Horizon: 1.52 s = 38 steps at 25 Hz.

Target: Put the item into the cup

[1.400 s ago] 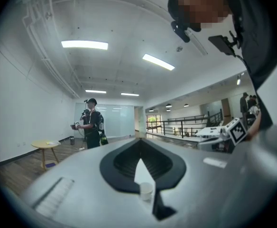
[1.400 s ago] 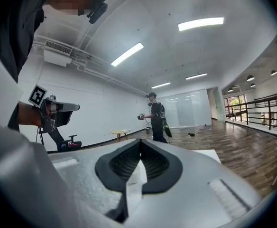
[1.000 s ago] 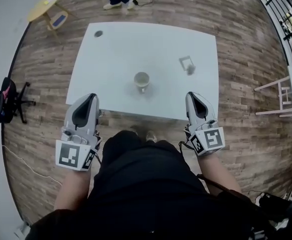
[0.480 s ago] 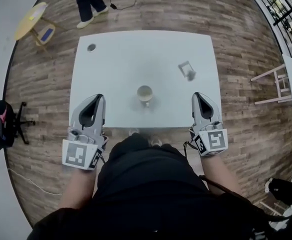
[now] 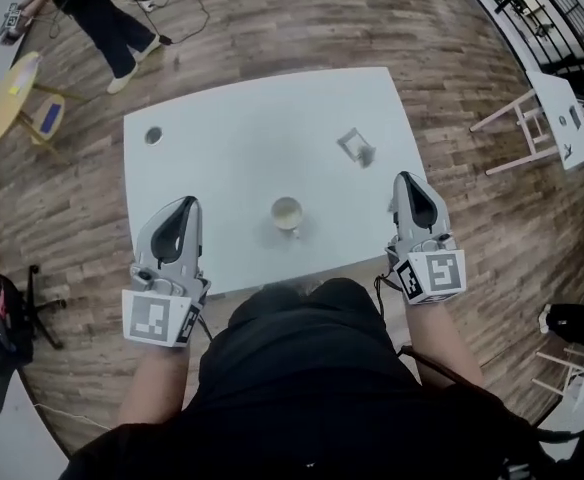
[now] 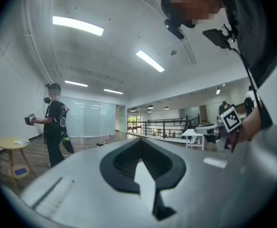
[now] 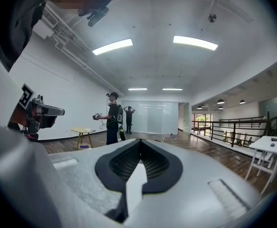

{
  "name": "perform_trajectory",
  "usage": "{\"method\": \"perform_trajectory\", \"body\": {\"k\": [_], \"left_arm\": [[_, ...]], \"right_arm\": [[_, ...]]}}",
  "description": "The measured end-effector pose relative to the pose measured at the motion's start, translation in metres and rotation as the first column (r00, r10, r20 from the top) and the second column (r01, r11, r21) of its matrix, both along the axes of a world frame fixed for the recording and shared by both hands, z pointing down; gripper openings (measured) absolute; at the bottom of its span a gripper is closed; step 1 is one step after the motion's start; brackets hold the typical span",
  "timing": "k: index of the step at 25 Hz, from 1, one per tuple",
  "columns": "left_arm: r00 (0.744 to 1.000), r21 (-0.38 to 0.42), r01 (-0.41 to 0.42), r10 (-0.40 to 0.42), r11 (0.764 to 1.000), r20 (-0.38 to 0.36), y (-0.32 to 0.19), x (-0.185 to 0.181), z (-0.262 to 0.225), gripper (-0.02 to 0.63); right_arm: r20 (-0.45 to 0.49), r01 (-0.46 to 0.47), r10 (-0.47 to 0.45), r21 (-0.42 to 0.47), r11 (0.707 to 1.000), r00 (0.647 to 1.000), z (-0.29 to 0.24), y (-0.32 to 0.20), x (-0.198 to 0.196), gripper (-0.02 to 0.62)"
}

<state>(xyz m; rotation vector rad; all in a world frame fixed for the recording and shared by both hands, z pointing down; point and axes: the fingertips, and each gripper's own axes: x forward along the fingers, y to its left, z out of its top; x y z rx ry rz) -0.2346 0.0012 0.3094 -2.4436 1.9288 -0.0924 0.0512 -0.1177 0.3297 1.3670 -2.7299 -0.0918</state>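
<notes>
A pale cup point(image 5: 286, 213) stands upright on the white table point(image 5: 242, 128), near its front edge. The item point(image 5: 356, 147), small and grey with a pale square frame, lies to the cup's right and further back. My left gripper point(image 5: 189, 202) is shut and empty, its tips over the table's front edge to the left of the cup. My right gripper point(image 5: 405, 177) is also shut and empty, at the table's right front corner, short of the item. Both gripper views look level into the room: the left gripper point(image 6: 139, 139) and the right gripper point(image 7: 139, 139) show closed jaws, no table.
A small dark round spot point(image 5: 153, 135) marks the table's far left. Behind the table a person point(image 5: 97, 13) stands beside a yellow side table point(image 5: 14, 90). A white stool point(image 5: 544, 108) is at the right, a black office chair point(image 5: 2, 313) at the left.
Both grippers have moved forward from in front of the table to its near edge. The table now sits turned in the head view. The person behind has walked left.
</notes>
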Motion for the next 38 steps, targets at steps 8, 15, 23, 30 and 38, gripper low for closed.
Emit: {"method": "perform_trajectory", "body": {"k": [8, 15, 23, 30, 38], "left_arm": [[0.992, -0.036, -0.104, 0.101, 0.994, -0.076, -0.026, 0.032, 0.008, -0.002], [0.985, -0.022, -0.163, 0.161, 0.986, -0.057, -0.047, 0.067, -0.004, -0.002], [0.981, -0.023, -0.189, 0.188, 0.982, -0.053, -0.070, 0.089, -0.005, 0.000], [0.980, -0.036, -0.198, 0.197, 0.979, -0.041, -0.077, 0.100, -0.003, -0.002], [0.976, -0.046, -0.218, 0.218, 0.975, -0.009, -0.083, 0.107, -0.004, -0.002]], "right_arm": [[-0.020, -0.054, 0.053, -0.025, 0.998, 0.998, 0.005, -0.007, 0.012, 0.002], [-0.075, -0.017, 0.017, -0.002, 1.000, 0.997, 0.016, -0.027, 0.004, 0.002], [-0.058, -0.001, 0.000, -0.005, 1.000, 0.998, 0.025, -0.031, 0.015, 0.002], [-0.049, -0.010, 0.009, -0.016, 1.000, 0.999, 0.039, -0.026, 0.028, 0.061], [-0.053, -0.053, 0.051, -0.044, 0.998, 0.997, 0.050, -0.023, 0.041, 0.101]]}}
